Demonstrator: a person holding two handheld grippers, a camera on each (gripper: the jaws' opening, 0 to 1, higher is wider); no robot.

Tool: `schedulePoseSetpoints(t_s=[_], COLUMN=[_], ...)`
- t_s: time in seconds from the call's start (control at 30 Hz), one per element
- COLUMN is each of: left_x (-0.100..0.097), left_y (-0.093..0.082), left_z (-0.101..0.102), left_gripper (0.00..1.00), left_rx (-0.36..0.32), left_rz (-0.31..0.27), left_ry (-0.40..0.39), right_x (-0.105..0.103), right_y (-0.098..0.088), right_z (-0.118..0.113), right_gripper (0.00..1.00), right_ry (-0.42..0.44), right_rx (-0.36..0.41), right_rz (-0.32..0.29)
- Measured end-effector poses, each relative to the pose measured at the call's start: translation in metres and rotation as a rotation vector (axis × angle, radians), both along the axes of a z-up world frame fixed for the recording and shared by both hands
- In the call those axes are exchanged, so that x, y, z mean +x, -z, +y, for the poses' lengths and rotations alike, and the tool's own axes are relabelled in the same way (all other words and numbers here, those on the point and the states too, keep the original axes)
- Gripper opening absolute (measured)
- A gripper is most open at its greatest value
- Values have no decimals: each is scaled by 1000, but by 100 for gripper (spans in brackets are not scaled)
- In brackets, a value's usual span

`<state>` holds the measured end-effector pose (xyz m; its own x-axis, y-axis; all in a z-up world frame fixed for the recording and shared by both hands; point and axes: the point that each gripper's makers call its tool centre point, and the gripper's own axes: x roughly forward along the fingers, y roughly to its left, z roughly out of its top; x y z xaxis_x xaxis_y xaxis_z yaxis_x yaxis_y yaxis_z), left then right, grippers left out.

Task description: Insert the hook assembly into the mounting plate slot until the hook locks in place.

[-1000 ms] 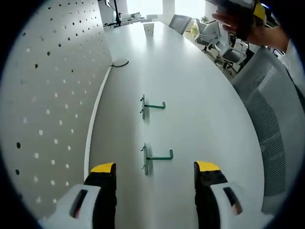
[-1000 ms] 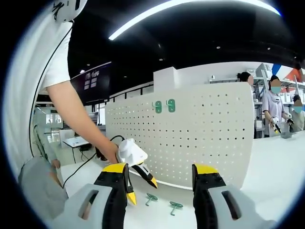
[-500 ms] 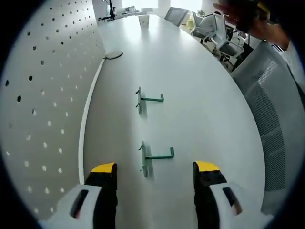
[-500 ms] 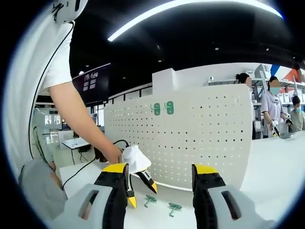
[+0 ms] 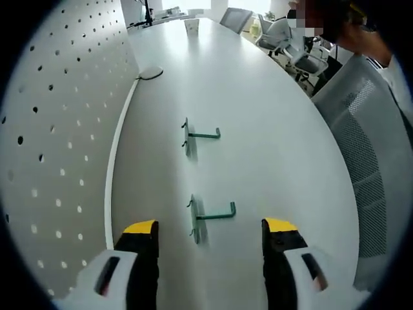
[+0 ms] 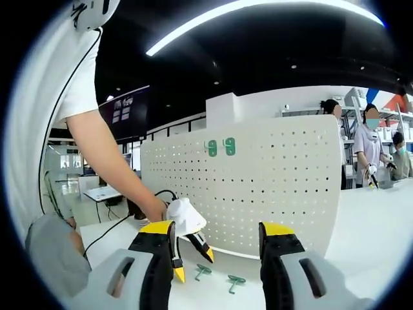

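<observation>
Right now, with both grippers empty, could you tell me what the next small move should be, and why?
Probably ease the left gripper forward and close on the nearer green hook. Its jaws are open and empty, and that hook lies on the white table just ahead, about midway between them. A second hook lies farther off, and the pegboard stands beside them, with two green hooks already mounted.

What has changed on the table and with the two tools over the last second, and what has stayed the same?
The left tool has crept along the table beside the pegboard, so its view has shifted; nothing was grasped or released. The near green hook and far green hook lie where they were. The right tool stays raised and open, and two green hooks still hang on the board.
</observation>
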<state>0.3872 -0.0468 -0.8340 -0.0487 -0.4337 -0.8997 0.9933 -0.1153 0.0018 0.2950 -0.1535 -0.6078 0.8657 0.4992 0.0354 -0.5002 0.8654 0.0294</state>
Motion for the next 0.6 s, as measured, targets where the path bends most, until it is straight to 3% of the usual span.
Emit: schedulePoseSetpoints(t_s=[0.17, 0.37, 0.6], left_x=[4, 6, 9], left_y=[-2, -3, -2], left_z=[2, 4, 5], left_gripper=[42, 33, 14], left_rx=[11, 18, 27], left_rz=[-7, -12, -36], left_ry=[-9, -40, -62], right_x=[0, -1, -2], right_y=[-1, 0, 0], right_z=[-1, -1, -3], right_gripper=[50, 49, 46], right_ry=[3, 4, 7], right_rx=[-1, 1, -2], right_rz=[0, 5, 8])
